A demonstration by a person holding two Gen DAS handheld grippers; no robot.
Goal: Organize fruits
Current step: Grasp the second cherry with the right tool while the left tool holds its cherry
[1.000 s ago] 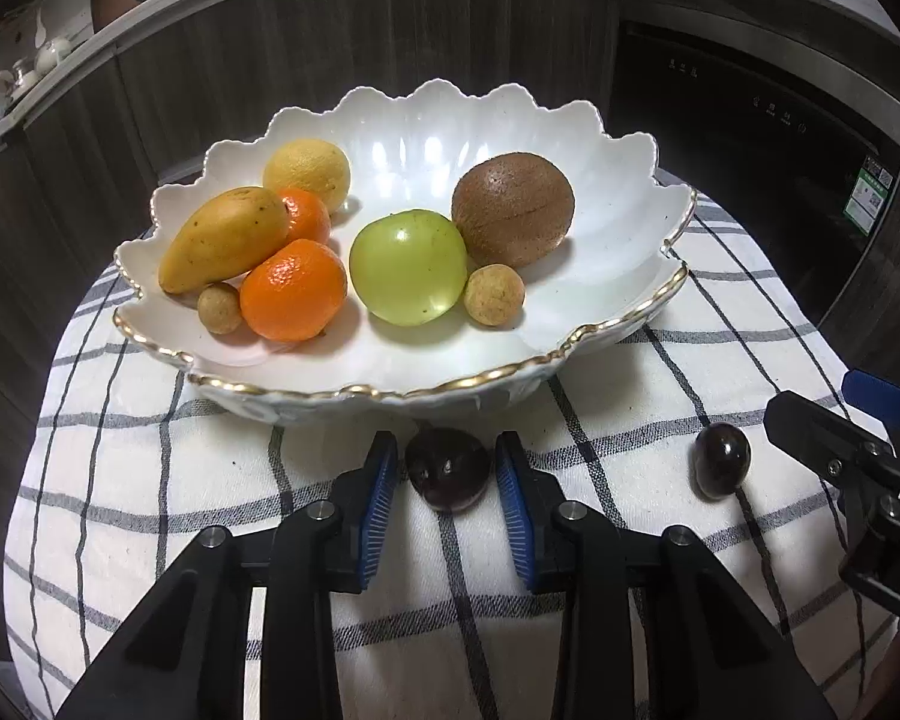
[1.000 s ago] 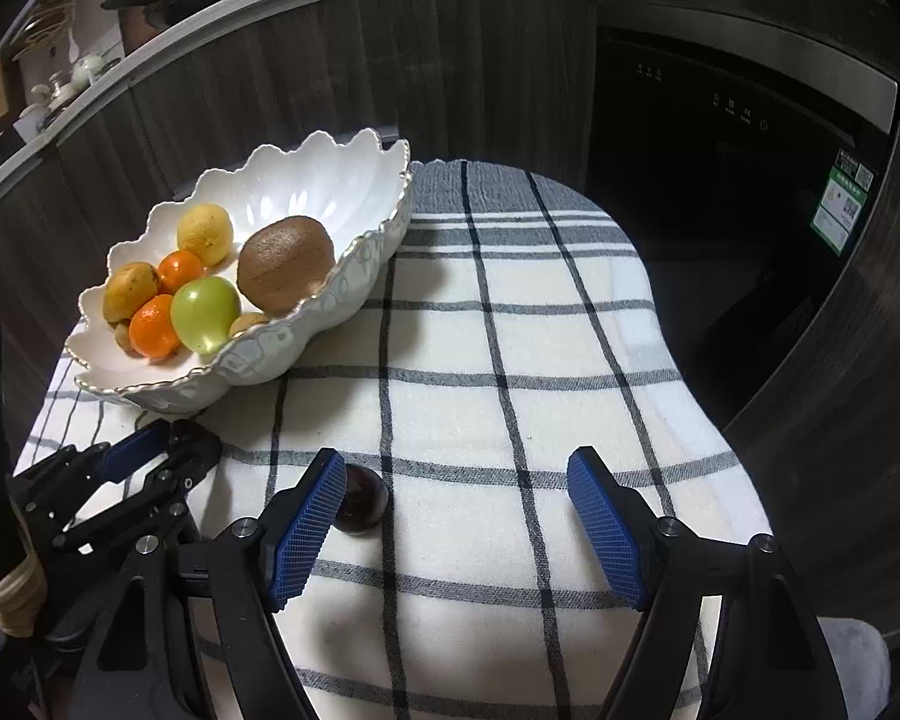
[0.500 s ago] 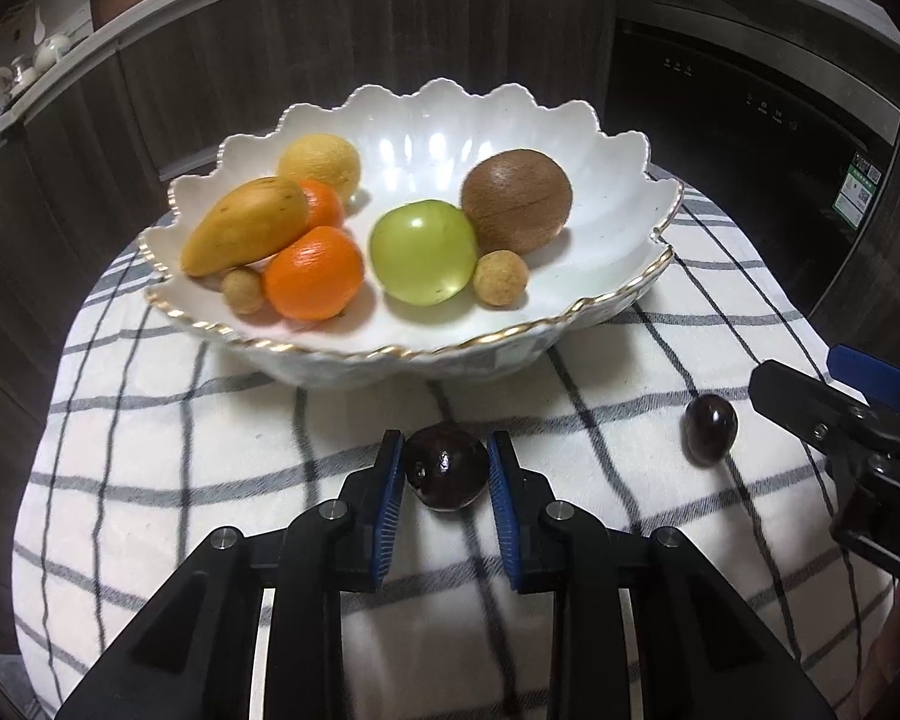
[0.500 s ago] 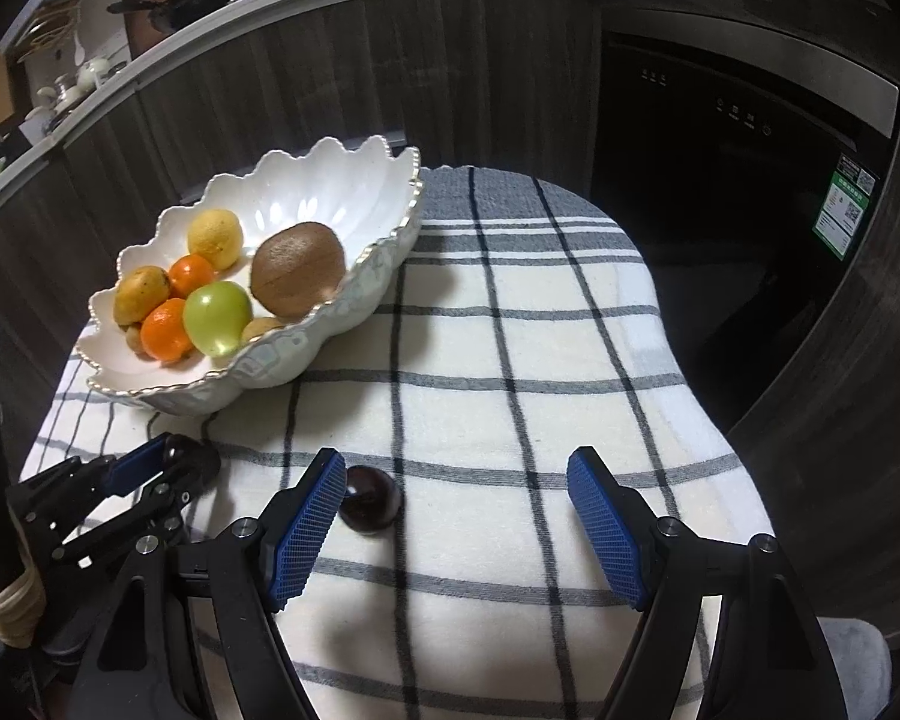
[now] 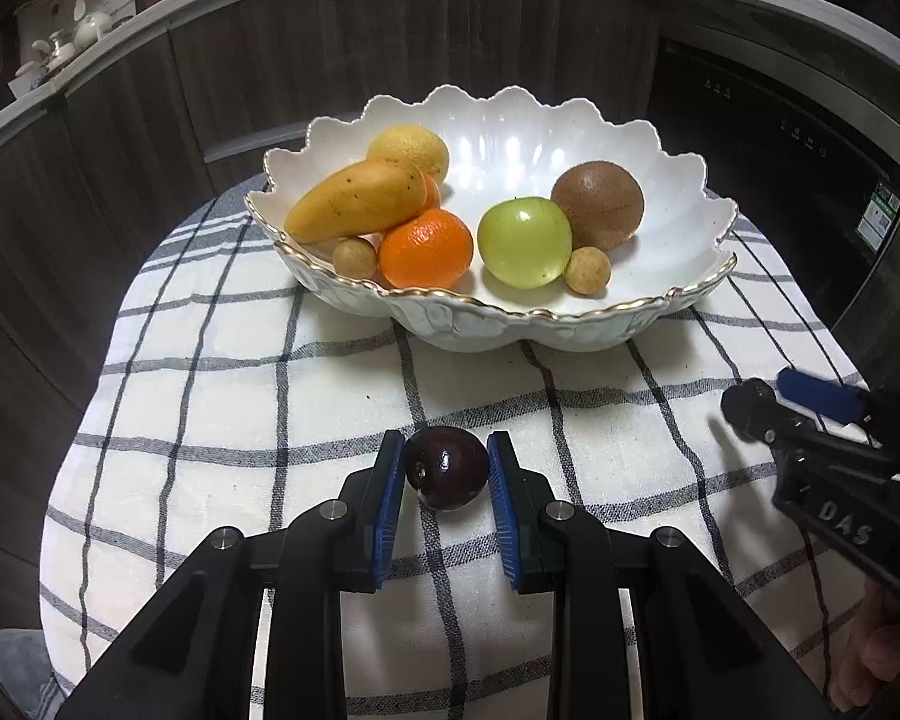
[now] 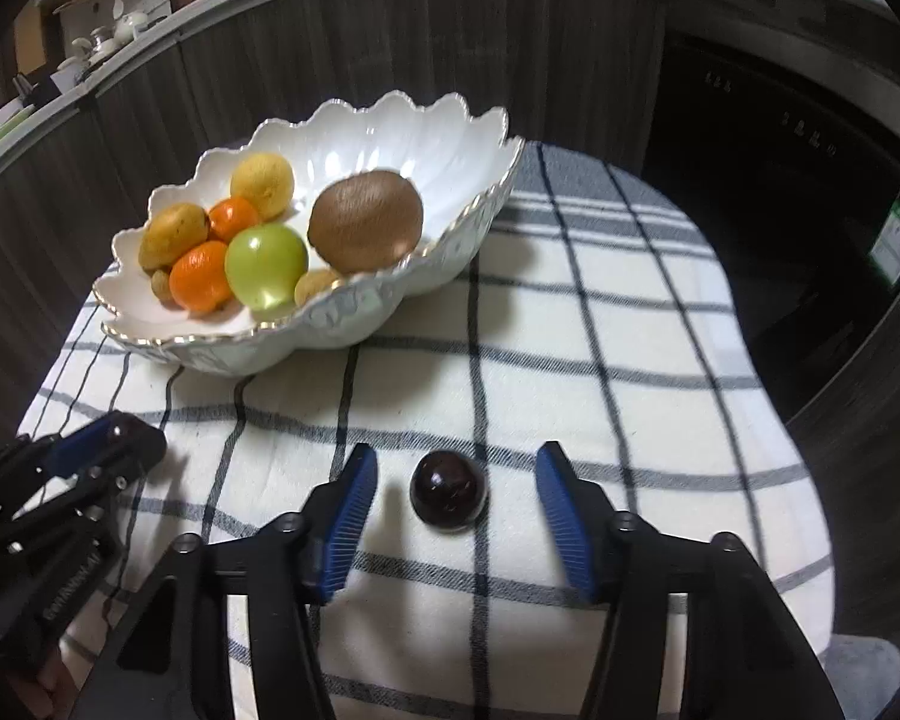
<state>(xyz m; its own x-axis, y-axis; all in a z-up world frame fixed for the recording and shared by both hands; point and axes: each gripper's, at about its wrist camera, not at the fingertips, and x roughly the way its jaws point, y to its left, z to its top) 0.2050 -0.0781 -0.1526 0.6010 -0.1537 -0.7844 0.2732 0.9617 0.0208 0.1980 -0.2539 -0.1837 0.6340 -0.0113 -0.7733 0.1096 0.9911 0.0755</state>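
A white scalloped bowl [image 5: 678,306] with a gold rim stands on the checked cloth and holds a mango [image 5: 354,201], a lemon, two oranges, a green apple [image 5: 525,243], a brown kiwi [image 5: 597,204] and two small tan fruits. My left gripper [image 5: 447,474] is shut on a dark plum [image 5: 447,468] and holds it in front of the bowl. My right gripper [image 6: 456,492] is open, its fingers on either side of a second dark plum [image 6: 448,491] that lies on the cloth. The bowl also shows in the right wrist view [image 6: 342,324].
The table is small and rounded, covered by a white cloth with grey checks [image 5: 222,396]. Dark cabinet fronts curve close behind it. The right gripper's body [image 5: 840,468] is at the right in the left wrist view.
My left gripper has closed on the dark plum and drawn back from the bowl with it. My right gripper has shifted left so the second plum now lies between its fingers.
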